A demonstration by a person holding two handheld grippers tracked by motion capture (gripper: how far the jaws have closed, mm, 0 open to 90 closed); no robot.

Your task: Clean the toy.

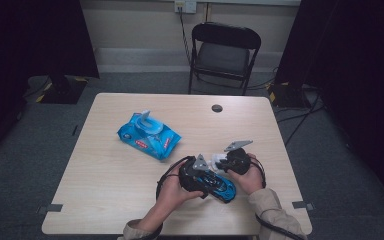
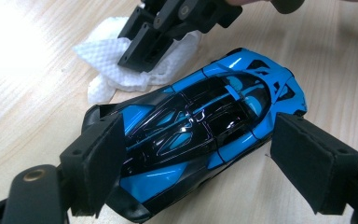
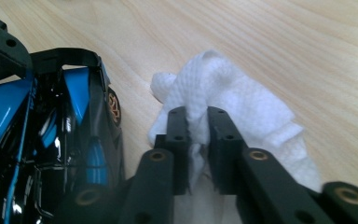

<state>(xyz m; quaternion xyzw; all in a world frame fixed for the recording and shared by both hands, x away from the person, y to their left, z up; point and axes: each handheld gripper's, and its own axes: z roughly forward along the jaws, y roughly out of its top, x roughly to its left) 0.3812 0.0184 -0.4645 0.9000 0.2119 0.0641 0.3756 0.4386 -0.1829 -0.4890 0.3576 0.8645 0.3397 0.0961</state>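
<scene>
The toy car (image 2: 193, 135) has a hard, glossy shell in bright blue and black that throws sharp reflections. The white wipe (image 3: 228, 102) is a soft, matt tissue with a fine embossed waffle grain, crumpled into folds. The table (image 1: 130, 200) shows pale wood grain with a smooth, faintly satin surface. The wipes packet (image 1: 149, 135) looks like shiny blue plastic film. The left gripper (image 2: 196, 154) pads (image 2: 314, 161) appear matt black and slightly rough.

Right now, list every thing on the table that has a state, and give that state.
Toy car: upright on the table, between the left gripper's pads.
Left gripper: jaws wide around the car.
Right gripper: shut on the white wipe.
White wipe: crumpled, pinched, beside the car.
Wipes pack: lid flipped open.
</scene>
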